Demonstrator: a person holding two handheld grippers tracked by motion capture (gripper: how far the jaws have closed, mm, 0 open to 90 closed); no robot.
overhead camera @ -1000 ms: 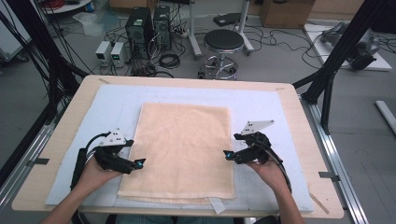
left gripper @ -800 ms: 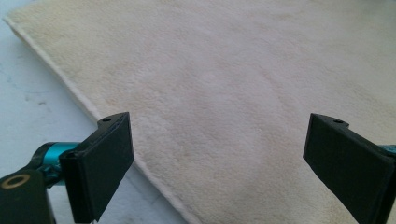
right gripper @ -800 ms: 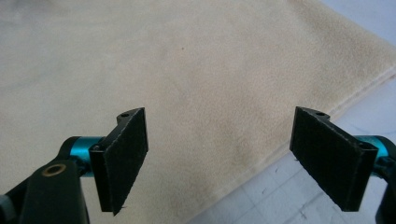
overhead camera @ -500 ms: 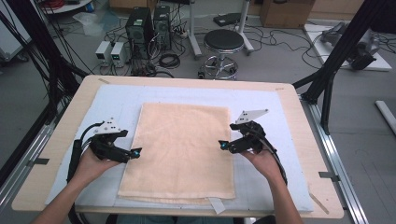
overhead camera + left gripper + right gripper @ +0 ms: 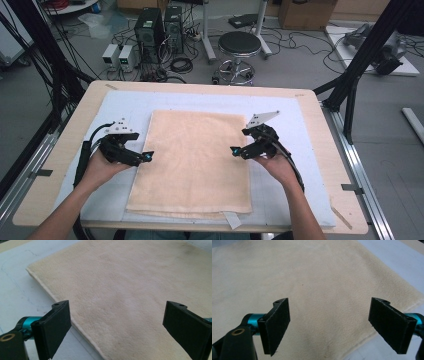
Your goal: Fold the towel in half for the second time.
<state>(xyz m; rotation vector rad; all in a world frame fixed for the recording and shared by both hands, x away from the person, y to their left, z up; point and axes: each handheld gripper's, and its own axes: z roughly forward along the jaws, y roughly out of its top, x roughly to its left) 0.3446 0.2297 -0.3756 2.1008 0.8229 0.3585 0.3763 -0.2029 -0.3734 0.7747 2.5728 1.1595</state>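
On the bench, spread flat over a pale blue-grey mat, lies the cream towel, its long sides running from the near edge toward the far one. I have my left gripper at the towel's left edge, about halfway along it, with the tips pointing right and reaching just over the border of the cloth. From the left gripper view, the jaws stand wide apart with nothing between them; the towel's edge runs diagonally under the left jaw, and the rest of the cloth spreads out beyond. My right gripper sits opposite, at the towel's right edge, tips pointing left over the fabric. Its jaws are also spread wide and empty in the right gripper view, with the towel beneath them and its edge passing under the right jaw. I cannot tell whether either gripper touches the cloth.
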